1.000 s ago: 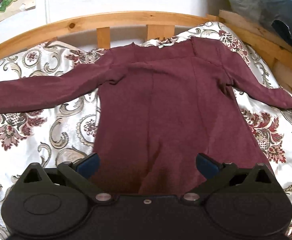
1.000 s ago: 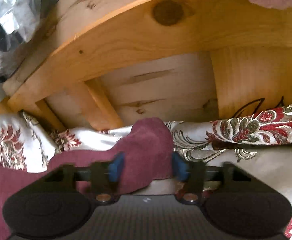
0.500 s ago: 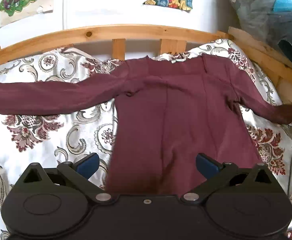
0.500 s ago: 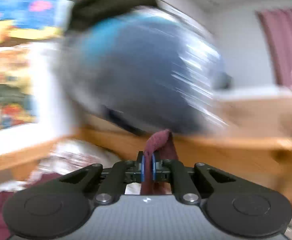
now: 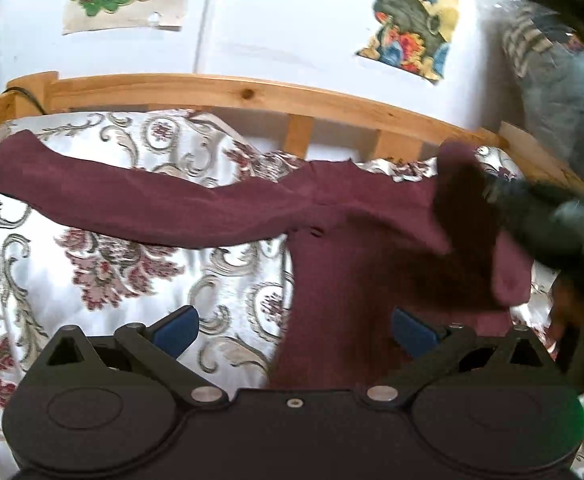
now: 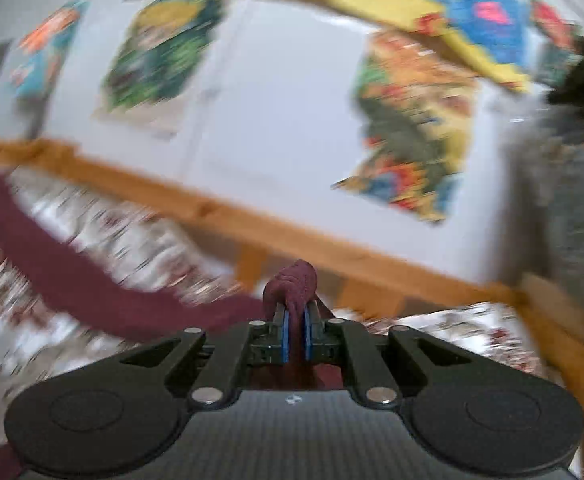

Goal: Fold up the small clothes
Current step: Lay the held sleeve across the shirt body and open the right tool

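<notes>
A maroon long-sleeved top (image 5: 356, 264) lies flat on a floral bedspread (image 5: 131, 280), neck toward the wooden headboard. Its left sleeve (image 5: 131, 208) stretches out to the left. My left gripper (image 5: 294, 330) is open and empty, hovering over the top's lower body. My right gripper (image 6: 296, 338) is shut on the cuff of the right sleeve (image 6: 292, 284) and holds it lifted. In the left wrist view the right gripper (image 5: 548, 216) is a dark blur over the top's right shoulder, with the sleeve (image 5: 508, 272) folded in under it.
A wooden slatted headboard (image 5: 251, 96) runs along the far edge of the bed, with a side rail (image 5: 540, 160) at the right. Posters (image 5: 408, 12) hang on the white wall. A pile of grey and dark clothes (image 5: 564, 60) sits at the upper right.
My right gripper has closed on the right sleeve's cuff, lifted it and swung it left over the top's body. The left gripper has drifted left and stays open.
</notes>
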Tool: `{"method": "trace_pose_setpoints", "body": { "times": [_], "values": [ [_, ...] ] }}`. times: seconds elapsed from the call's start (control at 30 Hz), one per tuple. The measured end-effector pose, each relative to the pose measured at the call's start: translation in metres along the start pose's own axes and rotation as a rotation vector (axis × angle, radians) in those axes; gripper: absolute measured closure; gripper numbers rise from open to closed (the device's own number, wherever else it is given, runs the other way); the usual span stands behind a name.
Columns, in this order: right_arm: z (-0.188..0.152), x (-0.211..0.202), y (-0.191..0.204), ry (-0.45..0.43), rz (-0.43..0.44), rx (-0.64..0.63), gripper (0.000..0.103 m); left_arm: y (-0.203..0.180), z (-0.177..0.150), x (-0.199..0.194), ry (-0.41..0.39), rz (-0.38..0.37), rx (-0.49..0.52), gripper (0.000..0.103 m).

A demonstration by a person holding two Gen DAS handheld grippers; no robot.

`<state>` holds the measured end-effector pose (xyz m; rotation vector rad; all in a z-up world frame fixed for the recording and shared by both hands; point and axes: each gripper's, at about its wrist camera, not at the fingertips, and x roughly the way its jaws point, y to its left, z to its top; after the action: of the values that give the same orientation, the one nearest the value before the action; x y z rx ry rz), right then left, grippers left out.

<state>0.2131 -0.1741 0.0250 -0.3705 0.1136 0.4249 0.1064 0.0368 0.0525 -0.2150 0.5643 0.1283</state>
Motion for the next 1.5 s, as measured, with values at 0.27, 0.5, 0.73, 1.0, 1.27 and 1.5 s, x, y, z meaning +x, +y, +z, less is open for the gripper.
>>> {"method": "trace_pose_setpoints", "body": {
  "times": [0.27, 0.5, 0.73, 1.0, 1.27, 1.5],
  "values": [
    [-0.040, 0.001, 0.054, 0.134, 0.214, -0.116, 0.032, 0.013, 0.004, 0.008, -0.022, 0.009, -0.013, 0.001],
    [-0.057, -0.036, 0.034, 0.139, 0.270, -0.085, 0.011, 0.009, 0.008, 0.026, -0.052, -0.004, -0.010, 0.001],
    [-0.089, -0.014, -0.052, 0.187, -0.096, 0.138, 0.012, -0.006, -0.008, 0.076, 0.051, 0.027, 0.065, 0.001],
    [-0.126, 0.039, -0.131, 0.256, -0.211, 0.327, 0.033, -0.014, -0.031, 0.114, 0.172, 0.060, 0.113, 0.001],
    [-0.135, 0.045, -0.154, 0.236, -0.225, 0.417, 0.089, -0.027, -0.037, 0.125, 0.194, 0.058, 0.188, 0.001],
    [-0.141, 0.042, -0.167, 0.252, -0.298, 0.451, 0.090, -0.047, -0.055, 0.129, 0.222, 0.047, 0.275, 0.001]
  ]
}}
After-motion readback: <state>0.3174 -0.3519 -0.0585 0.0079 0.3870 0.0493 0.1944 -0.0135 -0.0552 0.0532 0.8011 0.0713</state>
